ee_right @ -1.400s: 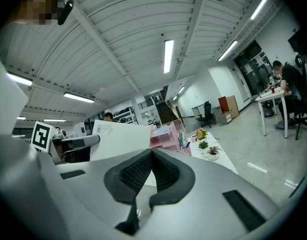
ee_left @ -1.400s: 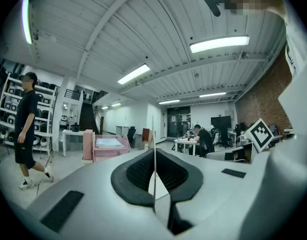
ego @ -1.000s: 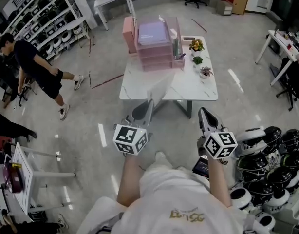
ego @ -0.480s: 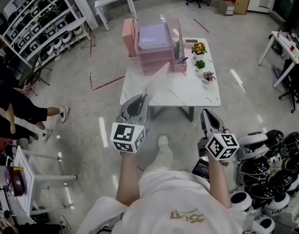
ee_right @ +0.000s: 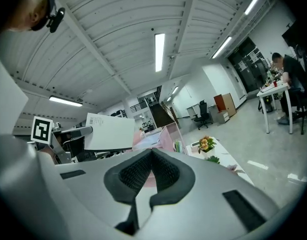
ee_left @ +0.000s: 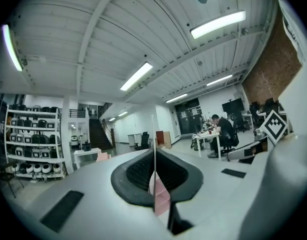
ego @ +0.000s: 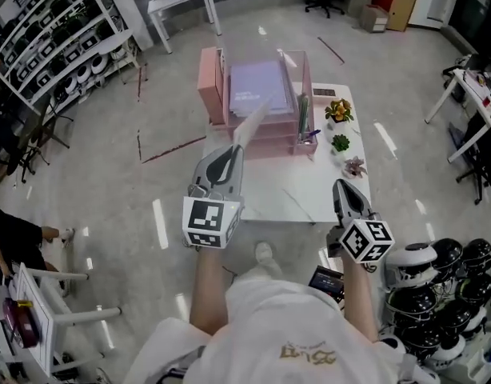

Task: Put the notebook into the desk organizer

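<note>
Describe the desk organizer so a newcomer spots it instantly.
Find the white table ahead of the person. On its far left corner stands the desk organizer, a stack of pink trays with tall translucent side walls. It is the only large pink thing there; the potted plants to its right are far smaller.

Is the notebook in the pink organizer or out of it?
Out: the left gripper holds the notebook clamped up in the air, outside the pink organizer.

You stand on a shiny grey floor (ego: 109,182). A white surface (ego: 305,194) sits just ahead of your right hand-held gripper (ego: 341,185). Tall shelves (ego: 41,42) stand far off to the left of your left hand-held gripper (ego: 233,152). Long lights (ee_left: 137,76) glow on the ceiling (ee_left: 68,34).
</note>
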Demonstrator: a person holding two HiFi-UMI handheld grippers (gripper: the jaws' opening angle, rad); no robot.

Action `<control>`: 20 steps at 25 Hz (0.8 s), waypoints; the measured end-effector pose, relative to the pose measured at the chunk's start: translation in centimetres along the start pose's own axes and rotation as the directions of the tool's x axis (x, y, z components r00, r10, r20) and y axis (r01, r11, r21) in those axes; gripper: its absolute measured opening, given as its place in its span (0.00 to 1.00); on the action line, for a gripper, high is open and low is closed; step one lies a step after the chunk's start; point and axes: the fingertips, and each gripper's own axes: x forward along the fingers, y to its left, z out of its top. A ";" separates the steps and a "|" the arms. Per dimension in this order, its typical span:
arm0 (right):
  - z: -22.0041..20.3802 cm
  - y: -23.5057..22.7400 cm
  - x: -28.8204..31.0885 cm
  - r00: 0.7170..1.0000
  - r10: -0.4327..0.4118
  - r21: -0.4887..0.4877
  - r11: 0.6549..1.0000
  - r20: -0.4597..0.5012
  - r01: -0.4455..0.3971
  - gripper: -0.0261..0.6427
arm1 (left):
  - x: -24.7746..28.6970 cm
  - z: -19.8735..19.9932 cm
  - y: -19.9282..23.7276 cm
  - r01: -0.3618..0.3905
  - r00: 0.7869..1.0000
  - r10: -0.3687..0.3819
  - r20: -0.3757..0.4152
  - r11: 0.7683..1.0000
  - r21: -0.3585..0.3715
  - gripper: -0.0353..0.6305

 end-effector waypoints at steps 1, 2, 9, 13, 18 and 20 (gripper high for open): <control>0.6 0.0 1.7 1.000 -0.002 0.002 1.000 0.007 0.002 0.05 | 1.4 -0.1 1.3 0.004 1.000 -0.004 0.000 1.000 0.001 0.09; 1.2 0.0 3.3 1.000 -0.005 0.002 1.000 0.015 0.005 0.05 | 2.8 -0.2 2.5 0.009 1.000 -0.009 -0.003 1.000 0.003 0.09; 2.4 -1.6 11.3 0.998 -0.067 0.004 0.998 0.017 0.067 0.05 | 10.4 -0.6 8.6 0.047 0.999 -0.047 0.004 0.999 0.024 0.09; 1.9 -2.5 13.6 0.994 -0.109 0.004 0.994 0.012 0.109 0.05 | 12.9 -2.0 9.7 0.086 0.996 -0.085 -0.014 0.996 0.033 0.09; 1.7 -2.2 15.0 0.993 -0.120 0.038 0.992 0.017 0.119 0.05 | 14.7 -3.0 10.5 0.109 0.994 -0.108 -0.012 0.994 0.033 0.09; 1.5 -2.5 15.1 0.992 -0.126 0.034 0.992 0.012 0.126 0.05 | 15.5 -3.4 10.4 0.116 0.993 -0.116 -0.015 0.993 0.037 0.09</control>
